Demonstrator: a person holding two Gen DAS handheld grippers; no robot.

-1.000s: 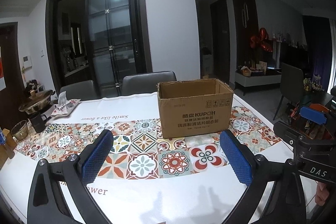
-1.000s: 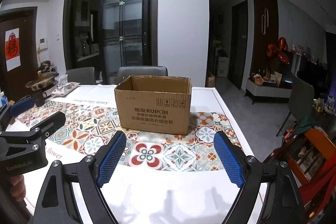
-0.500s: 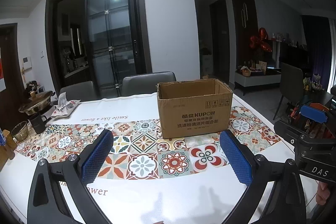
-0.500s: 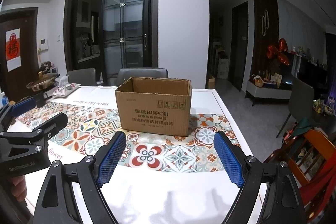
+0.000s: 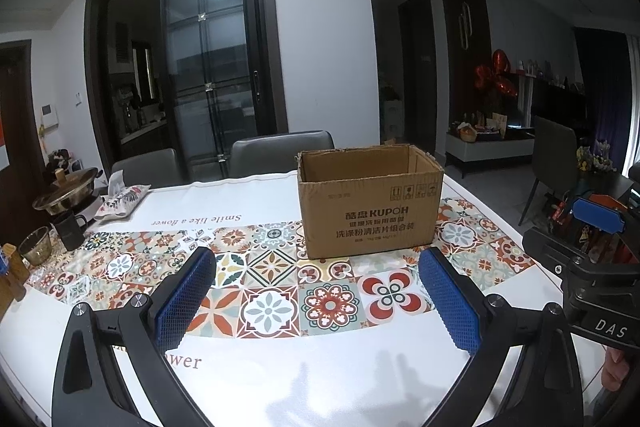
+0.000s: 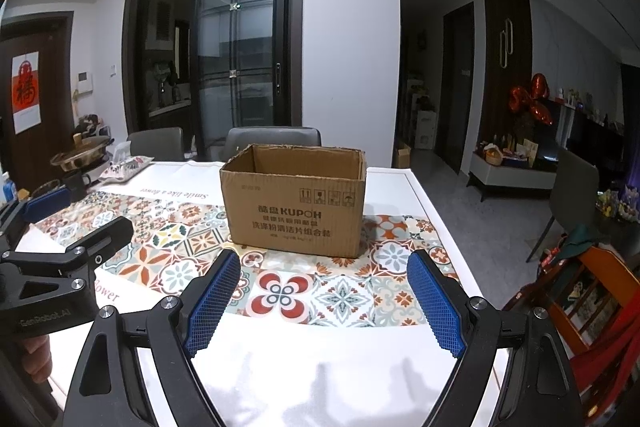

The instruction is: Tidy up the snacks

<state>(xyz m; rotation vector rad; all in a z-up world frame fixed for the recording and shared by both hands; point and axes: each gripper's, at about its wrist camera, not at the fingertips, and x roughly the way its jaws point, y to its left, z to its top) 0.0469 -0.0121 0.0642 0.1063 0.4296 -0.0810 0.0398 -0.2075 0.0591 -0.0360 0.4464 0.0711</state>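
An open brown cardboard box [image 5: 370, 209] printed KUPOH stands upright on the patterned tablecloth; it also shows in the right wrist view [image 6: 294, 203]. Its inside is hidden from both views. My left gripper [image 5: 320, 301] is open and empty, held above the table in front of the box. My right gripper [image 6: 324, 301] is open and empty, also in front of the box. The right gripper [image 5: 592, 259] appears at the right edge of the left wrist view, and the left gripper [image 6: 60, 255] at the left edge of the right wrist view. No snack is clearly visible.
A floral tissue pack [image 5: 122, 201], a metal pot [image 5: 66, 189], a black mug [image 5: 70, 230] and a glass bowl [image 5: 35, 245] stand at the table's far left. Two grey chairs [image 5: 280, 155] are behind the table. An orange wooden chair [image 6: 592, 291] stands beside the right edge.
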